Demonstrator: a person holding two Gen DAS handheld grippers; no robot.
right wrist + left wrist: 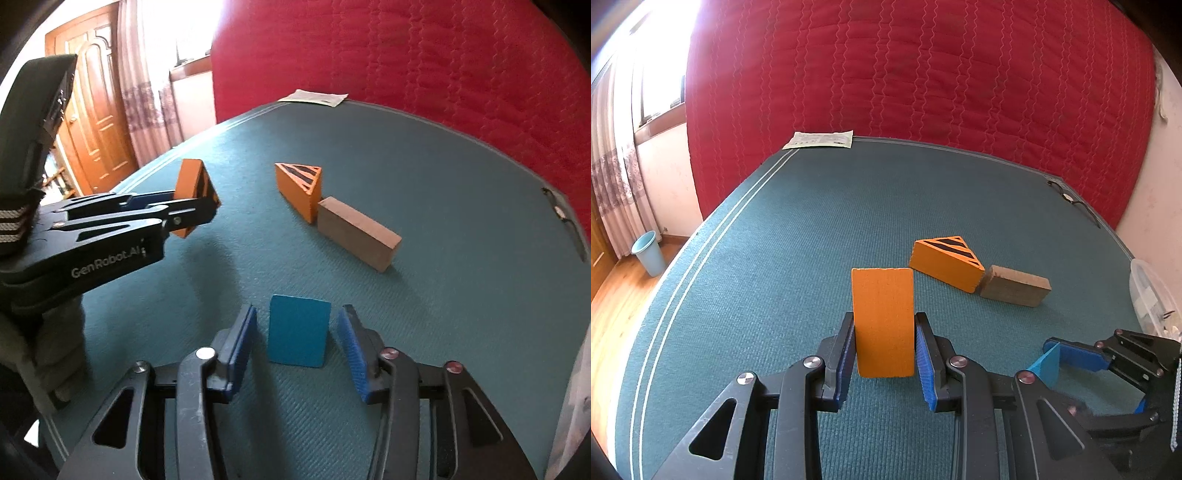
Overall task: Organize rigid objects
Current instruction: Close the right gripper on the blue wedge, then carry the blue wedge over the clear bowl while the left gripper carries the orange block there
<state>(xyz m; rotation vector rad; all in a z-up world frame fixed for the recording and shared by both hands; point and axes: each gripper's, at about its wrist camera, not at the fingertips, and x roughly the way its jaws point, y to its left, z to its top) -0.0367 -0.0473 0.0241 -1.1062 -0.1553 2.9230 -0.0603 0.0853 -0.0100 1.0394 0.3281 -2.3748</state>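
Left gripper point(885, 347) pinching orange block point(882, 321) above green table point(775, 258). Right gripper point(297, 341) spread around blue block point(298, 334) — untouched, standing on table. Beyond — striped wedge point(301, 188) touching brown block point(356, 232).

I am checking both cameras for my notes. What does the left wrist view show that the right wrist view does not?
Only the left wrist view shows the blue bin on the floor. Only the right wrist view shows the wooden door and the gaps between the right gripper and the blue block. Both show the left gripper clamping an orange block, the striped orange wedge and the brown block.
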